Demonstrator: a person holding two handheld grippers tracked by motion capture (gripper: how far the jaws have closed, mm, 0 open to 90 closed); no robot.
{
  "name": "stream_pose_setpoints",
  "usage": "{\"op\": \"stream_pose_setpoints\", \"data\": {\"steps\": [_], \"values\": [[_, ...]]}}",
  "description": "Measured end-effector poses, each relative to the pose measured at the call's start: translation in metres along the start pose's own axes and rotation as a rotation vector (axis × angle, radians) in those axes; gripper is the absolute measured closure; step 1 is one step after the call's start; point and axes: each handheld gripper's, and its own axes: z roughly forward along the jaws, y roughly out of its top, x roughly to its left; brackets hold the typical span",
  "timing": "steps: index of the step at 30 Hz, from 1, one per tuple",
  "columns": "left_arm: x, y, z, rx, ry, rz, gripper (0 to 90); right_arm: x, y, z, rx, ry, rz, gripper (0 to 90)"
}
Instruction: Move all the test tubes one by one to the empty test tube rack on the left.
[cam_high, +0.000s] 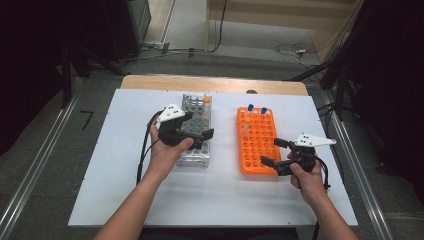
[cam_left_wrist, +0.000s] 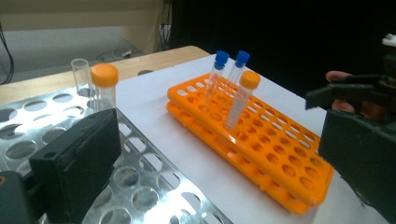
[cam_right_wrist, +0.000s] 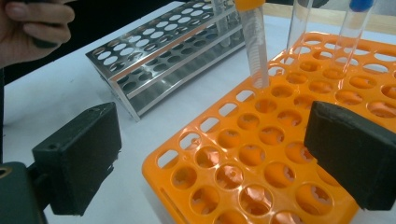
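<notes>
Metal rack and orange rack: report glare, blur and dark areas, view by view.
High view: white table evenly lit, surroundings nearly black, soft overall. Left gripper view: bright glare on the metal rack, its near holes blurred; orange rack sharper. Right gripper view: shiny highlights in the orange rack's near holes, black jaws soft-edged.

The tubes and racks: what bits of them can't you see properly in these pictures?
- High view: the tubes in the orange rack are too small to tell if anything is inside.
- Right gripper view: the top edge cuts off the orange-capped tube and two others.
- Left gripper view: the left gripper has one black jaw hiding part of the metal rack.
</notes>
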Motion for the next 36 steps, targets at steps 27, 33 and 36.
{"op": "stream_pose_setpoints", "data": {"steps": [27,33,36], "values": [[-0.013,-0.029,-0.021,-0.001,-0.034,-0.026,0.0,-0.016,0.024,0.051,0.074,-0.116,-0.007,49.0],[-0.014,-0.03,-0.021,0.006,-0.039,-0.027,0.0,-0.016,0.035,0.063,0.105,-0.126,-0.016,51.9],[-0.013,-0.03,-0.022,0.001,-0.035,-0.034,0.0,-0.016,0.039,0.071,0.119,-0.131,-0.016,54.0]]}}
